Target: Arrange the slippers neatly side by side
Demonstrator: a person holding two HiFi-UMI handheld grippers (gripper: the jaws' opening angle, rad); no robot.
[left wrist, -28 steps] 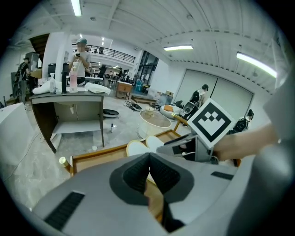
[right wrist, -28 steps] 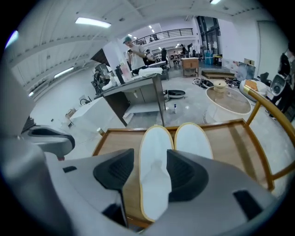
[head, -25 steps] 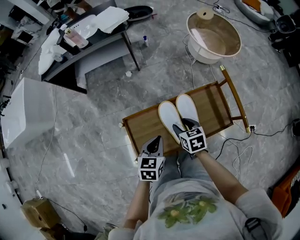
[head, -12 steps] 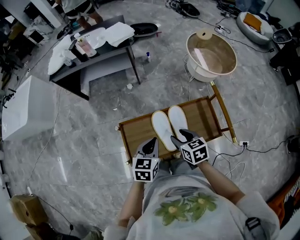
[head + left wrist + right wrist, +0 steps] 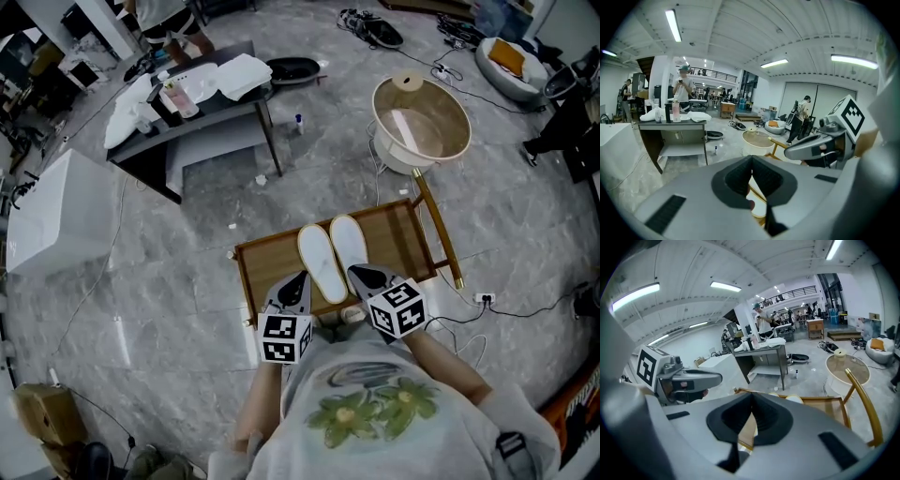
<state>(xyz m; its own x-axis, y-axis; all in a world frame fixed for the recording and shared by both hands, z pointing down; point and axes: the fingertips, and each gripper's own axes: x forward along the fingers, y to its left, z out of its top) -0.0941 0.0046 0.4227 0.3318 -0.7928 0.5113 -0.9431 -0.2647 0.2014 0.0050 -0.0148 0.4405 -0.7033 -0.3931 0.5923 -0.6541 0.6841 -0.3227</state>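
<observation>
Left gripper and right gripper have risen off the white slippers, paired on the wooden rack. Right jaws have just closed, empty; left jaws are together, also empty.

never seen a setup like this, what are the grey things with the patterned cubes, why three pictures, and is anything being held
There is no robot here. A person holds a hand-held clamp in each hand: the left tool and the right tool. The marker cubes are part of those tools. The top-down picture comes from a camera on the person's head. The other two come from a camera riding on each tool, looking along its jaws. Below, two white slippers lie side by side on a low wooden stand. Nothing is held: both tools' jaws are together and empty, and the right tool's have just closed on nothing.
</observation>
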